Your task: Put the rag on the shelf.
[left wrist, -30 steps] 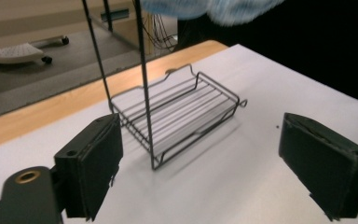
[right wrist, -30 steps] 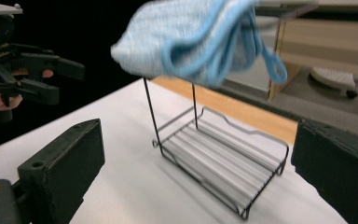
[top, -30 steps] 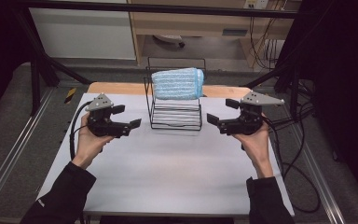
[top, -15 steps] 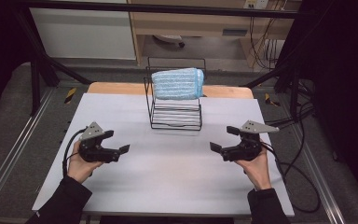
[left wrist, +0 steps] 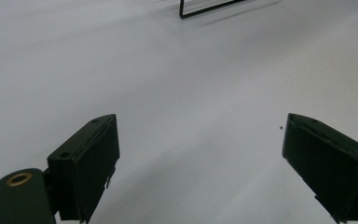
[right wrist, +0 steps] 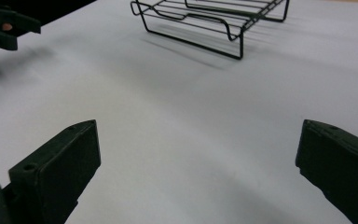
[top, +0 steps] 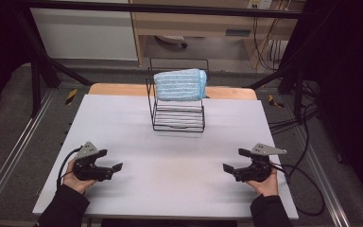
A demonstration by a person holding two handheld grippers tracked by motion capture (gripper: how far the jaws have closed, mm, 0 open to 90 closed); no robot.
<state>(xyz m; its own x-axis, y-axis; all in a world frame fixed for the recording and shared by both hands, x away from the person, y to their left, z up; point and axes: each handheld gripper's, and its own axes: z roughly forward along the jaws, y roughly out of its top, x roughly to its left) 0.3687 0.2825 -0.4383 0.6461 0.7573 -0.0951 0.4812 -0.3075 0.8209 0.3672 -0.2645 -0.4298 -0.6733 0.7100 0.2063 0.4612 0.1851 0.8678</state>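
A folded light-blue towel (top: 179, 84) rests on top of a black wire rack (top: 178, 117) at the far middle of the white table (top: 179, 161). My left gripper (top: 112, 165) is low over the table's near left, open, with nothing between its jaws (left wrist: 200, 163). My right gripper (top: 233, 161) is low over the near right, also open and empty (right wrist: 196, 172). The rack's base (right wrist: 209, 21) lies ahead in the right gripper view, and a corner of the rack (left wrist: 205, 7) sits at the top of the left gripper view.
The other gripper (right wrist: 4, 25) appears at the upper left of the right gripper view. Cables (top: 307, 184) trail off the table's right side. A wooden strip (top: 118, 89) borders the far edge. Black frame bars (top: 42, 71) stand at both far corners.
Both grippers have drawn back from beside the rack toward the near edge of the table and dropped lower. They stay open. The towel and rack have not moved.
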